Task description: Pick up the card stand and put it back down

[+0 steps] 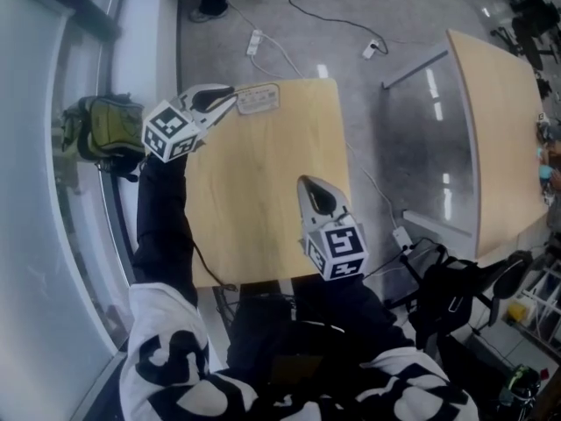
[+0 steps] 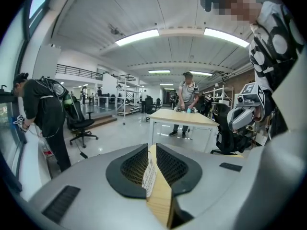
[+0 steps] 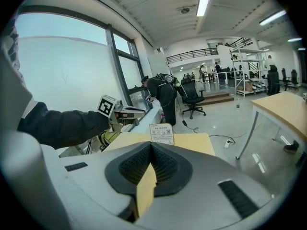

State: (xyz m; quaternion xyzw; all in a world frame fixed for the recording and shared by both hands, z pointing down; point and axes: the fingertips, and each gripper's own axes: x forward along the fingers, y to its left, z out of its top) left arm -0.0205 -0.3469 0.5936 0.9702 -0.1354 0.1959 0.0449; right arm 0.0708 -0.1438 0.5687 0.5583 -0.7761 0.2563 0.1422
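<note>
L gripper (image 1: 230, 97), upper left, clamped on card stand (image 1: 259, 100) edge for lift; R gripper (image 1: 308, 185) closed, empty, idle over tabletop (image 1: 250, 204) ctr, clear of work.

Grey polished floor (image 1: 412, 156); large window (image 3: 62, 75) along one side; ceiling strip lights (image 2: 136, 36); wooden desk (image 1: 263, 191); second table (image 1: 500, 130); black office chair (image 3: 194, 97); metal shelving (image 3: 242, 73).

The left gripper (image 2: 151, 146) has its fingers (image 2: 128, 167) clamped on the edge-on card stand (image 2: 149, 178).
</note>
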